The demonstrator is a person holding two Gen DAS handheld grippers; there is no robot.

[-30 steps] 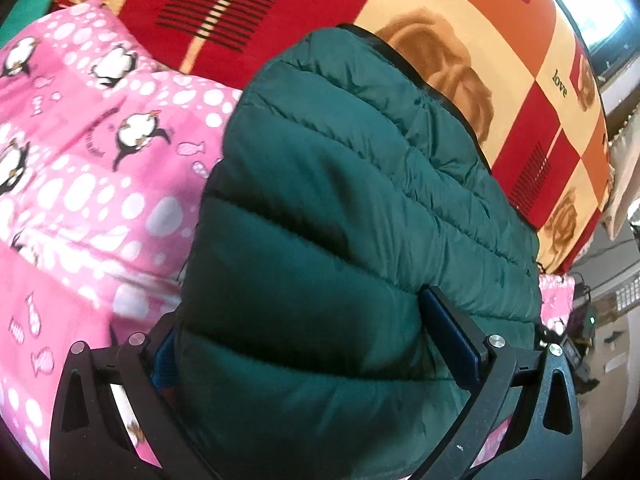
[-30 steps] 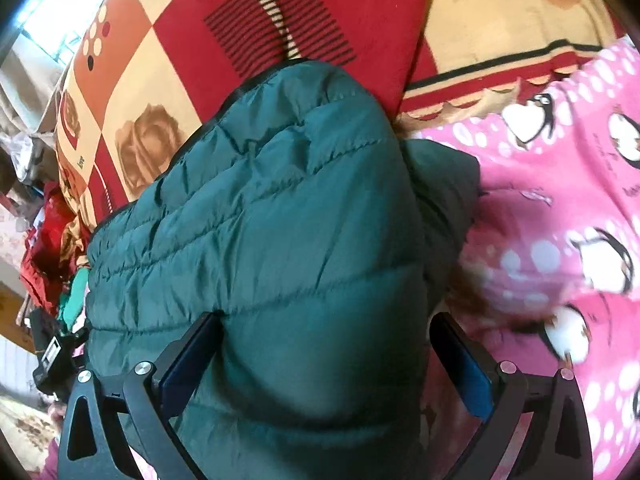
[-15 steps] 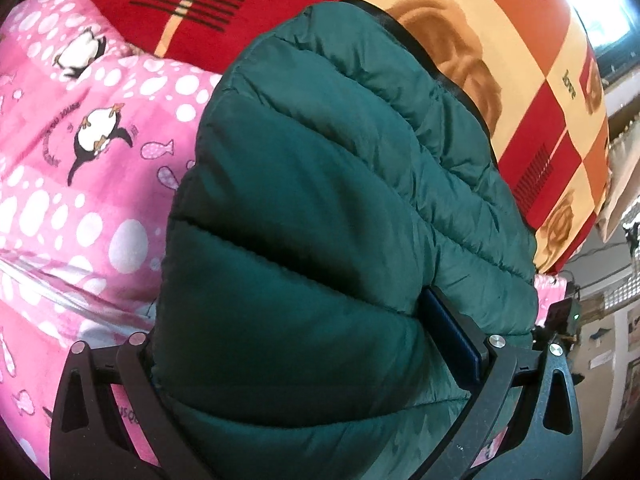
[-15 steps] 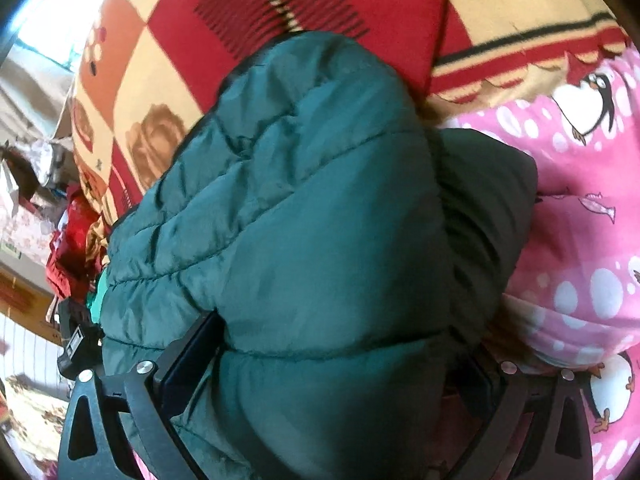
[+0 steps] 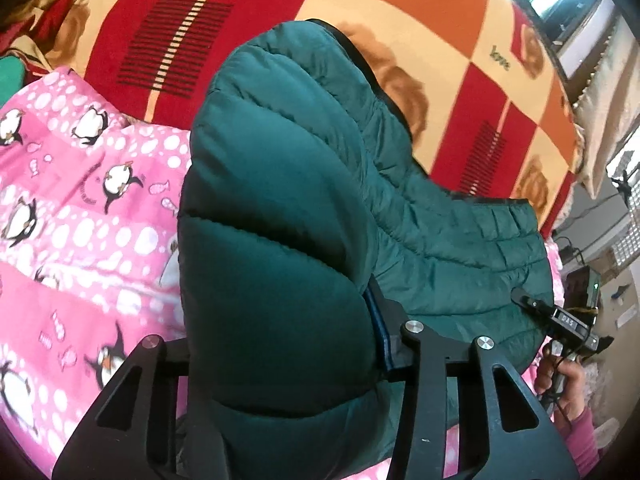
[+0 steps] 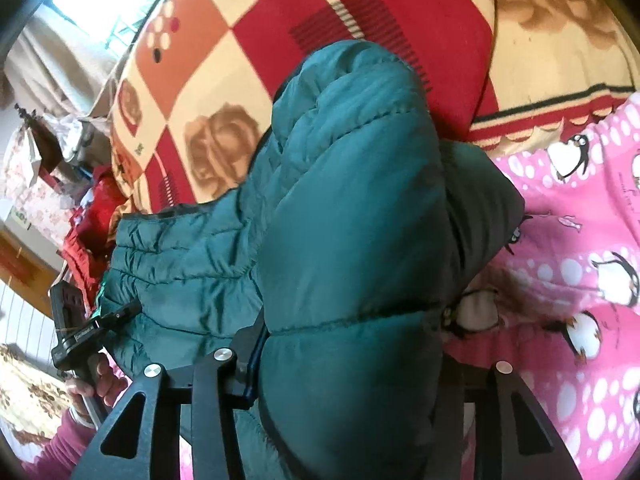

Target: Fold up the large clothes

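- Dark green quilted puffer jacket lies bunched on a bed, across a pink penguin-print quilt and a red, orange and cream checked blanket.
- Left gripper: jaws closing on a thick fold at one end of the jacket; padding bulges up between the fingers.
- Right gripper: jaws closing on a fat fold at the other end; the blue pad presses into the fabric.
- Each view shows the other hand at its lower edge, in a pink sleeve.
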